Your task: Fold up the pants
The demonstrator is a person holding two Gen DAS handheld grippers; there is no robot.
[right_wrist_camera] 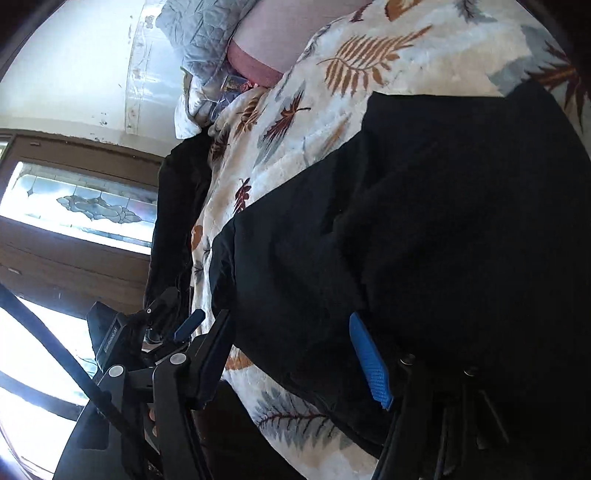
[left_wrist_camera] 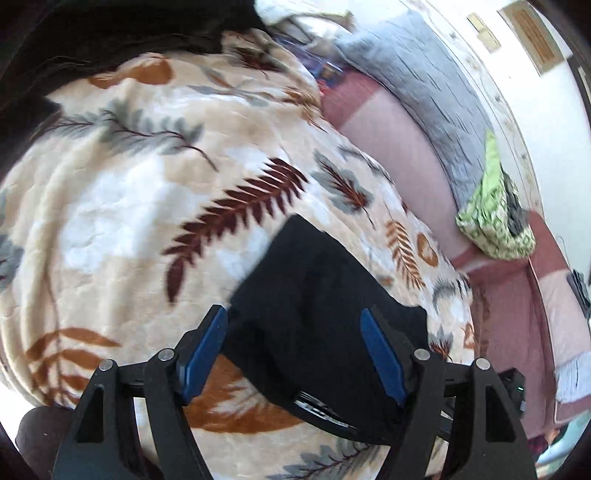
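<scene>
Black pants (right_wrist_camera: 424, 229) swallow the right claw's (right_wrist_camera: 291, 325) far side in darkness.

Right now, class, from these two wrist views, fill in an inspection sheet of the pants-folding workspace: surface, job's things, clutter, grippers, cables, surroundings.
Surface: leaf-print blanket spread over a bed; pink sheet bare beyond it.
Job's things: black pants lying bunched on the blanket, fold stage unclear.
Clutter: green patterned cloth on the sheet; grey pillow at the wall; dark fabric at the blanket's far edge.
Grippers: left gripper open over the pants, pads not pressing; right gripper open, pants between its fingers, no grip seen.
Cables: black strap or cable beside the right gripper.
Surroundings: white wall; patterned glass window.
</scene>
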